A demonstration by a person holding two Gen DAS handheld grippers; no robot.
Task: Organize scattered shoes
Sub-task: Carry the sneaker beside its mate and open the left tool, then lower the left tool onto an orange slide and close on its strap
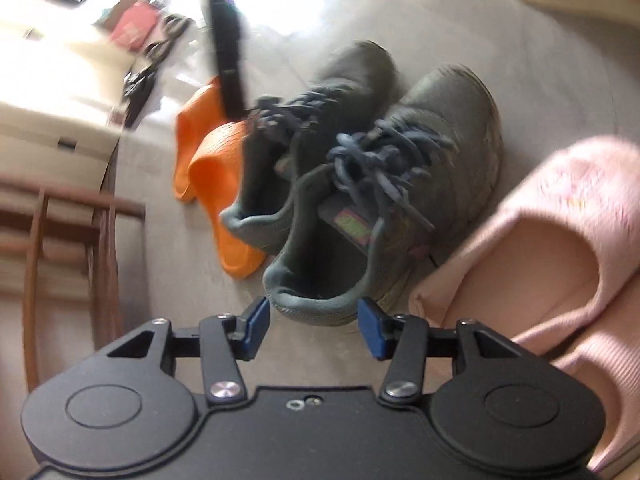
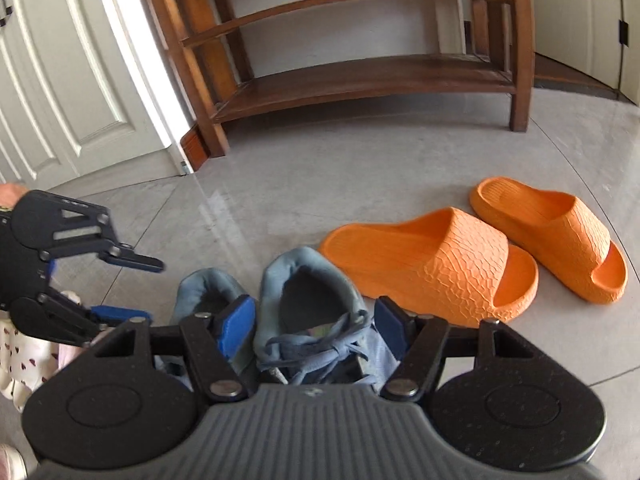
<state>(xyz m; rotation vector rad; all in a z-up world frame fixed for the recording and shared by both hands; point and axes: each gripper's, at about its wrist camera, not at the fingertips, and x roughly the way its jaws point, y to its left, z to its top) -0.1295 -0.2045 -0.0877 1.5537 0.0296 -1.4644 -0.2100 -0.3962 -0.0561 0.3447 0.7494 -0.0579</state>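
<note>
Grey floor tiles (image 2: 360, 152) carry a pair of grey-blue sneakers (image 1: 360, 184) side by side, orange slides (image 2: 460, 256) just beside them. Only the right wrist view shows the wooden shoe rack (image 2: 360, 80); there the right gripper (image 2: 316, 324) is seen closed on one sneaker's collar. Only the left view shows pink slippers (image 1: 560, 240), and the left gripper (image 1: 312, 320) is seen parted, its pads (image 1: 256, 320) off the heel between them

You had the two sneakers (image 2: 304, 312) side by side on the floor (image 2: 320, 184), heels toward the shoe rack (image 2: 360, 80) that stood behind them. To their right, in the right wrist view, lay the two slides (image 2: 480, 256), also side by side. A slipper (image 1: 560, 232) lay just beside the sneakers on the other side.
</note>
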